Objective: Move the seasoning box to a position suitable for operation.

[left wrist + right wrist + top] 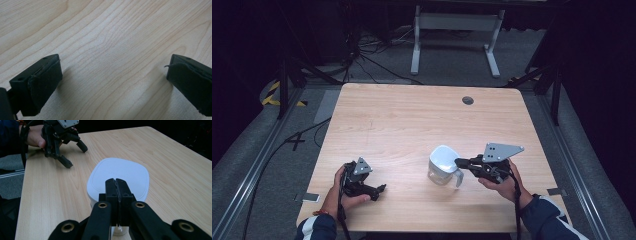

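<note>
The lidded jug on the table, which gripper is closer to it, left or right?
Right. The right gripper reaches the jug at its handle side, jaws shut. The left gripper sits open on bare table, well off to the jug's left.

**What stays out of sight**

In the right gripper view, the right tool [116, 192] stands in front of the jug [120, 176], covering its near side and handle; the jug's base runs off the bottom edge. In the left gripper view, both jaws of the left tool [113, 75] are cut by the lower corners. The high view crops both sleeves at the bottom edge.
</note>
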{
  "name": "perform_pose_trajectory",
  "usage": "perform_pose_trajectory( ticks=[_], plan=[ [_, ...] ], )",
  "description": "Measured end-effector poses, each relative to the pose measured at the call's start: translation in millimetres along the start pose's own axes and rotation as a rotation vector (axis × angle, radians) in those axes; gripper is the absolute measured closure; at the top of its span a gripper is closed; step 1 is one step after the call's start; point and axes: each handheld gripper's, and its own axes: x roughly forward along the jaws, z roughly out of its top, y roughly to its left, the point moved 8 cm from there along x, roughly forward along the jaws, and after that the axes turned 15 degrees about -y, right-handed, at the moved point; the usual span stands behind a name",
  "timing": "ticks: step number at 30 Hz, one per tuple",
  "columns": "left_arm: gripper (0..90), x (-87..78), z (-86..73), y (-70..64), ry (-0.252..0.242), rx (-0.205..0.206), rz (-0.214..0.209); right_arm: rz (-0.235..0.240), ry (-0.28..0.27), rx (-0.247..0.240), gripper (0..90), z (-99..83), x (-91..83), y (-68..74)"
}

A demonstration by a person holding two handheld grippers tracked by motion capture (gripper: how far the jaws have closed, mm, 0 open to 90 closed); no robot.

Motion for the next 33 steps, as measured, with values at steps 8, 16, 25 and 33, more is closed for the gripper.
perform_pose_trajectory(
  ticks=[8,16,25,33],
  plan=[
    [7.9,-0.9,5.1,-1.8,-0.010,-0.007,0.015,0.003,0.006,0.001,89.7,-2.4,0.8,1.4],
    [30.7,7.2,40.7,-22.6,-0.108,0.022,-0.033,0.005,0.005,0.002,89.8,-2.8,-0.2,2.0],
    [55.9,20.6,107.8,-51.7,-0.270,0.036,-0.139,0.006,0.012,-0.004,89.9,-3.5,-2.5,3.4],
    [69.6,36.7,132.6,-72.3,-0.295,0.070,-0.196,0.007,0.014,-0.007,89.9,-4.3,-3.4,3.8]
  ],
)
